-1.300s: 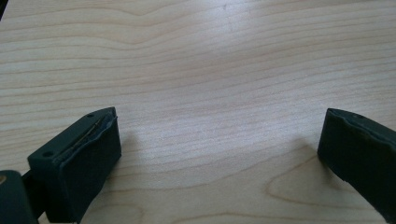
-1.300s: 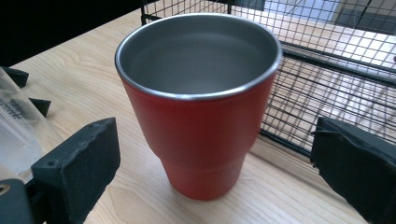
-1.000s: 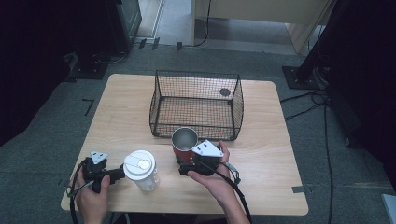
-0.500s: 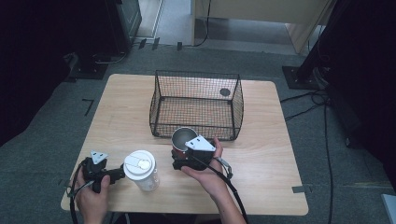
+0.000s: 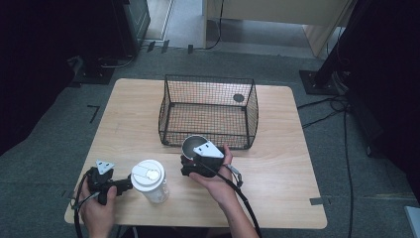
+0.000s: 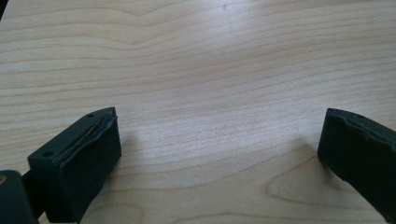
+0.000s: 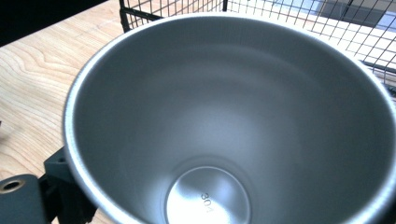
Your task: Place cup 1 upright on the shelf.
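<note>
Wooden table point(image 5: 277, 163), lit from above: the right gripper point(image 5: 198, 161) has its jaws clamped on a steel cup point(image 7: 224, 126), upright with its mouth facing up, just in front of the wire basket point(image 5: 208, 111). The left gripper point(image 6: 219, 154), jaws wide apart over bare wood, sits beside a white-lidded cup point(image 5: 148, 179). Since a second ago, the right gripper has turned leftward at the cup.

A lab or studio recording space, not a home.

A lone light-wood table point(image 5: 277, 198) stands on grey carpet point(image 5: 44, 163) marked with tape point(image 5: 92, 113). Black curtains point(image 5: 29, 59) close both sides, stand bases point(image 5: 319, 82) and loose cables point(image 5: 324, 116) lie on the floor, and dark equipment point(image 5: 131, 22) sits behind.
</note>
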